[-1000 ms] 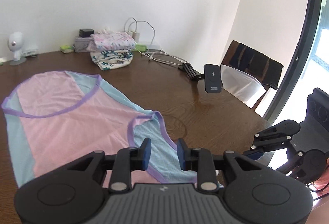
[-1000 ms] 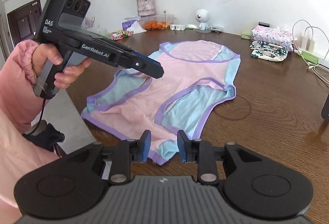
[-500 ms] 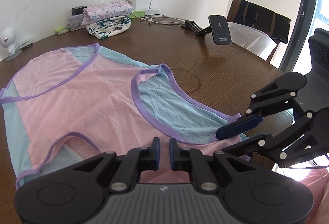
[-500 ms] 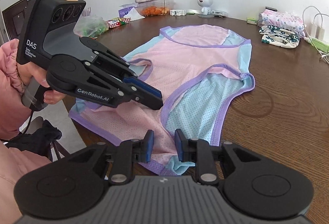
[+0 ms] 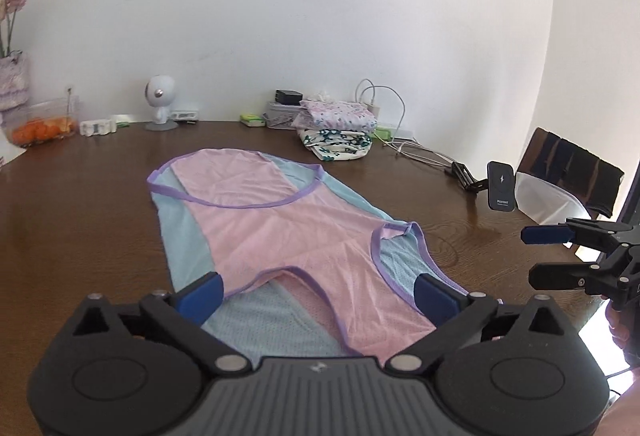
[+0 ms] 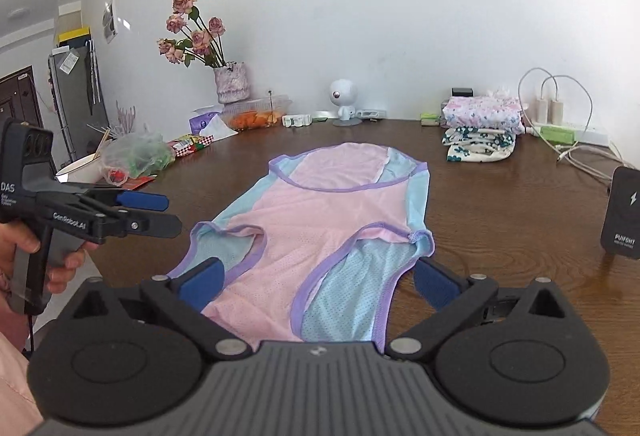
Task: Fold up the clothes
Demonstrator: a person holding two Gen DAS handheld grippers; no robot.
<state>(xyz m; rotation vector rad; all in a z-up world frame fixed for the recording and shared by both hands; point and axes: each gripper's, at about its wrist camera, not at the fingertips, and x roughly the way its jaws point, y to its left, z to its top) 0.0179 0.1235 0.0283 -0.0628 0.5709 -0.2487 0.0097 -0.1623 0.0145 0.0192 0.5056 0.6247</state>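
- Pink and blue tank top [image 5: 280,236] spread flat on the brown bench [image 5: 80,220], near edge.
- Left tool [image 5: 316,292] spread wide, gripping nothing.
- Right tool [image 6: 316,282] likewise released, hovering over hem.

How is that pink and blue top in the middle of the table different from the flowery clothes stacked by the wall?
The top lies spread flat and unfolded near both open grippers; the flowery clothes are folded and stacked, far off by the wall. The top is plain pink and pale blue with purple trim; the stack shows floral prints. The top covers much more table than the stack does. Both rest on it, untouched.
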